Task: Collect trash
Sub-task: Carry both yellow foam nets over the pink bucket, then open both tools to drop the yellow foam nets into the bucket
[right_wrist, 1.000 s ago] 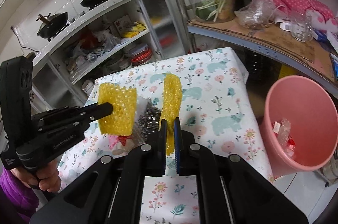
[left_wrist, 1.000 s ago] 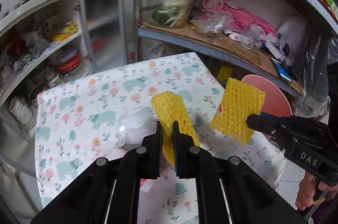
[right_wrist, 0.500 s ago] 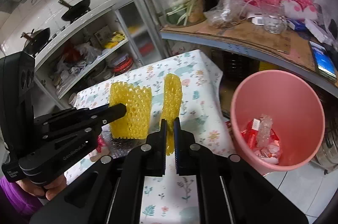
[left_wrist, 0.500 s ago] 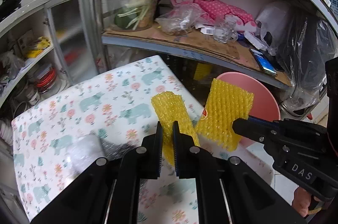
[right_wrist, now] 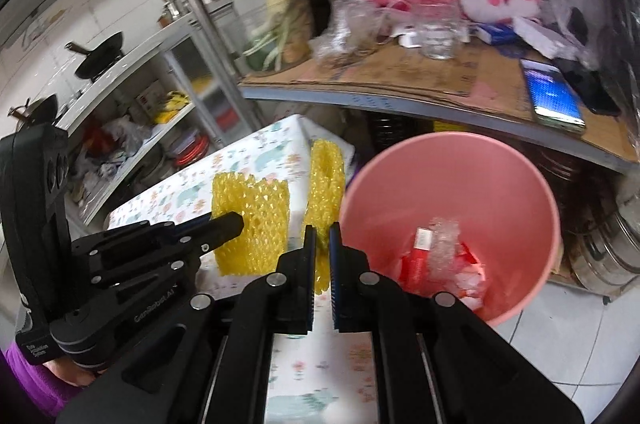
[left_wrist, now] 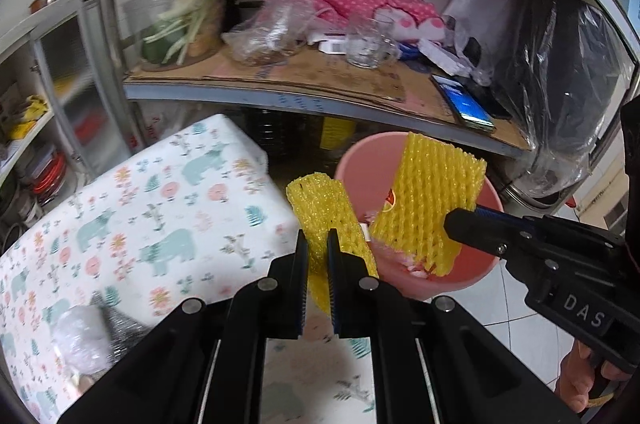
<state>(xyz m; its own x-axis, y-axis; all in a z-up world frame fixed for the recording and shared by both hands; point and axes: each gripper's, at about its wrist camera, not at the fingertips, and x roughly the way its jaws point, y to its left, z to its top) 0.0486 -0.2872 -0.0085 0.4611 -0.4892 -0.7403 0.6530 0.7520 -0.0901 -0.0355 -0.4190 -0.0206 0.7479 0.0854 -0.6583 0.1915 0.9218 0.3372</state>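
My left gripper is shut on a yellow foam net, held just past the table's right edge in front of the pink bin. In the same view my right gripper comes in from the right, shut on a second yellow foam net that hangs over the bin's mouth. The right wrist view shows my right gripper pinching its net beside the pink bin. There the left gripper holds its net on the left. A red packet and clear plastic lie inside the bin.
The table carries a floral cloth, with crumpled plastic and silvery trash at its near left. Behind the bin a metal shelf holds jars, bags and a phone. Steel pots stand on the tiled floor to the right.
Both grippers have swung right with their yellow nets, from above the table to the pink bin. The bin now fills much more of both views.
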